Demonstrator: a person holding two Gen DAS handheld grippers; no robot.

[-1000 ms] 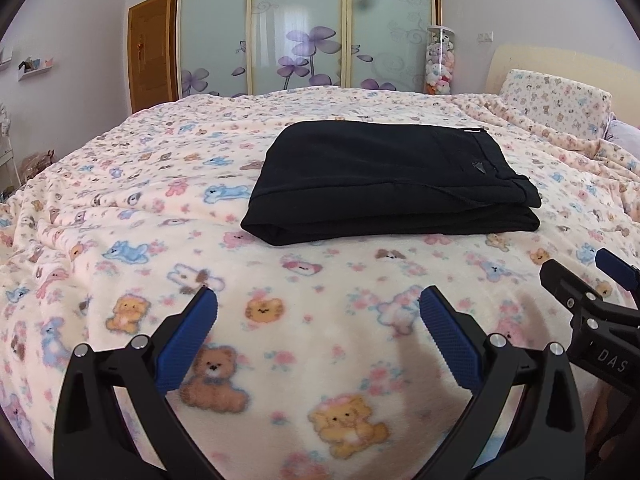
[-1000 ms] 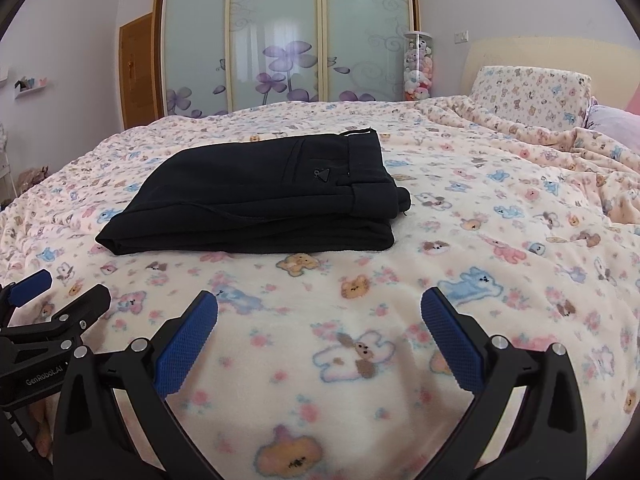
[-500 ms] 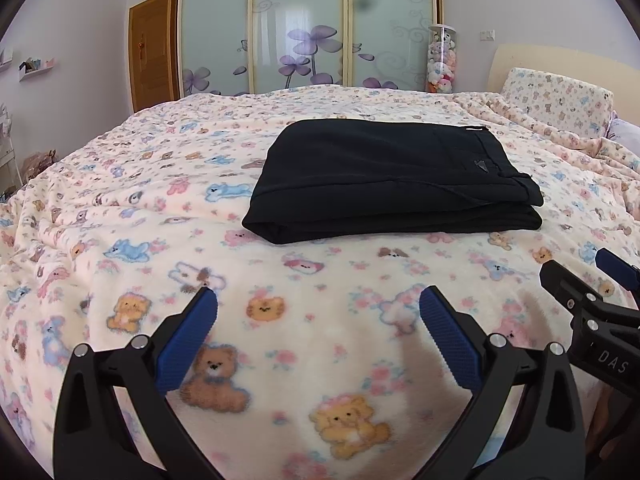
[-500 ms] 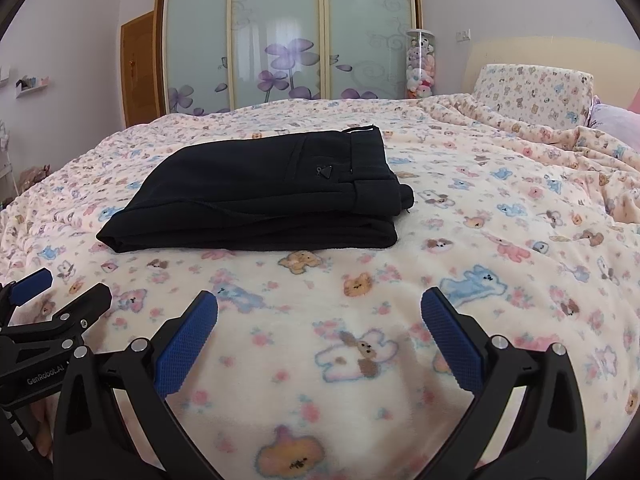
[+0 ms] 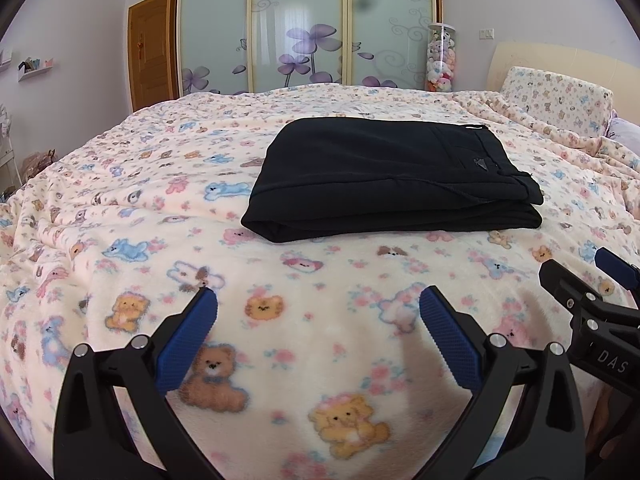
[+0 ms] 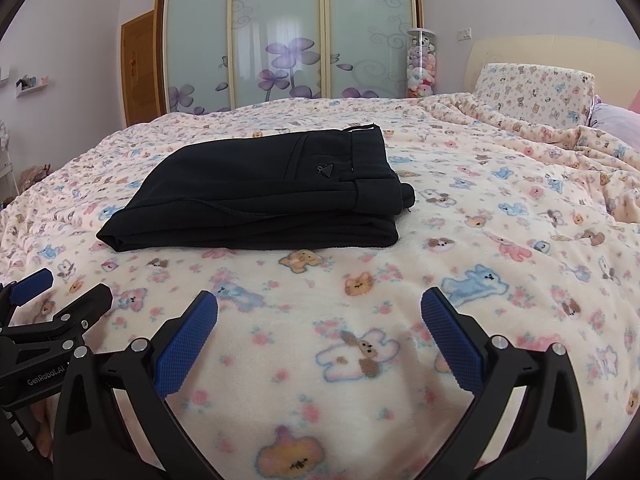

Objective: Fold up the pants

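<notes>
Black pants [image 5: 384, 176] lie folded into a flat rectangle on the bed, waistband at the right end; they also show in the right wrist view [image 6: 264, 192]. My left gripper [image 5: 318, 300] is open and empty, held over the blanket nearer than the pants. My right gripper [image 6: 319, 300] is open and empty, also short of the pants. Each gripper shows at the edge of the other's view, the right one at the right edge [image 5: 588, 300] and the left one at the left edge [image 6: 52, 308].
The bed carries a cream blanket with cartoon animals [image 5: 160, 208]. A matching pillow [image 6: 532, 92] and headboard are at the right. Sliding wardrobe doors [image 6: 280, 40], a wooden door and a clear tube of plush toys [image 6: 420, 64] stand behind the bed.
Both views have shifted slightly; the pants sit a little lower and closer in frame. Both grippers stay open and empty.
</notes>
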